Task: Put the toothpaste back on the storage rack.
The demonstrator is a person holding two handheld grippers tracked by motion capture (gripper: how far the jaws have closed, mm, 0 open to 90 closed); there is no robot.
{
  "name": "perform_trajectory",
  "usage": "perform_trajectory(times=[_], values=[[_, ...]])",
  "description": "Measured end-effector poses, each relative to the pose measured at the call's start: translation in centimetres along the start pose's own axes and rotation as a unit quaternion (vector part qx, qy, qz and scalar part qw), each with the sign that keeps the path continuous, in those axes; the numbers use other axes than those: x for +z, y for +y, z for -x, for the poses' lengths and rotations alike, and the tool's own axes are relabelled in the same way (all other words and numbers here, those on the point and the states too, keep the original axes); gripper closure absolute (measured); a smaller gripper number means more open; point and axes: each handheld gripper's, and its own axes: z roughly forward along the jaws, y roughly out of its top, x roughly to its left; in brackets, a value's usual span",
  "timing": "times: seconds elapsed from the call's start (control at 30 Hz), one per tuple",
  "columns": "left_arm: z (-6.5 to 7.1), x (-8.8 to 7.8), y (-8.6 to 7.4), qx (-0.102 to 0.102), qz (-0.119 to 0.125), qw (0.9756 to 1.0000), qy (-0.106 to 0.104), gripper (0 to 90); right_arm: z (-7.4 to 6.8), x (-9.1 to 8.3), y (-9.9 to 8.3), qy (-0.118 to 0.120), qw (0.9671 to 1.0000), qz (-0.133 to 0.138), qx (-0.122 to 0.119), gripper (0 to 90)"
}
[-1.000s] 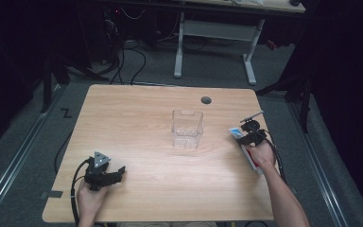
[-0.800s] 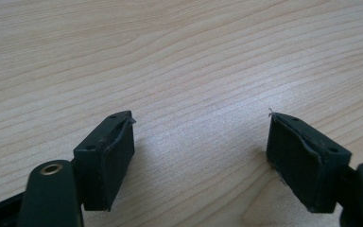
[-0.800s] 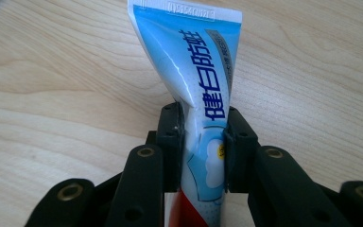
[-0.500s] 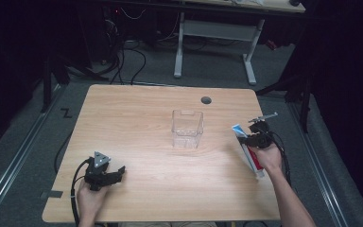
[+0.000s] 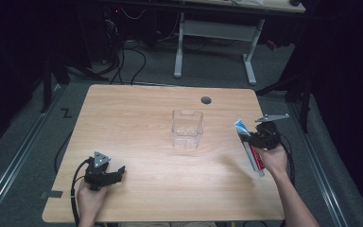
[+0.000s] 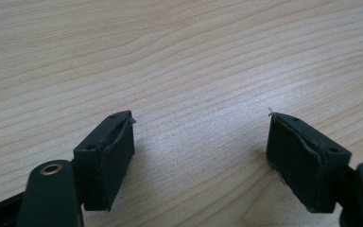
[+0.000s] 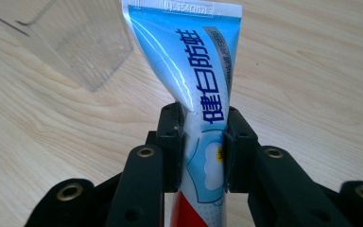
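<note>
We note the right gripper (image 5: 251, 138) at the table's (image 5: 137, 118) right edge, its jaws pinching a blue, white and red toothpaste tube (image 5: 250, 149) across the middle. In the right gripper view the tube (image 7: 194, 80) rises between the pads, flat crimped end uppermost, Chinese lettering down its side. A clear plastic box (image 5: 187, 128) stands open-topped near the table's centre, well apart from the tube. The left gripper (image 5: 116, 174) rests low at the near left corner; in its own view we see its jaws spread wide over bare wood.
</note>
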Motion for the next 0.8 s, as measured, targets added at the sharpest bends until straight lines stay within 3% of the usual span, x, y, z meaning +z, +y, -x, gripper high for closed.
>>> perform_trajectory(times=[0.07,0.6,0.8], values=[[0.0,0.0,0.0,-0.001,0.000,1.0000,0.000,24.4,-0.6,-0.3,-0.2,0.013,0.9998,0.015,-0.008,73.0],[-0.2,0.0,0.0,-0.003,0.000,1.0000,-0.002,24.4,-3.9,-2.0,0.8,0.033,0.9975,0.024,-0.057,73.4],[-0.1,0.0,0.0,-0.004,0.000,1.0000,0.000,24.3,-5.6,-2.2,2.1,0.058,0.9946,0.046,-0.073,73.3]])
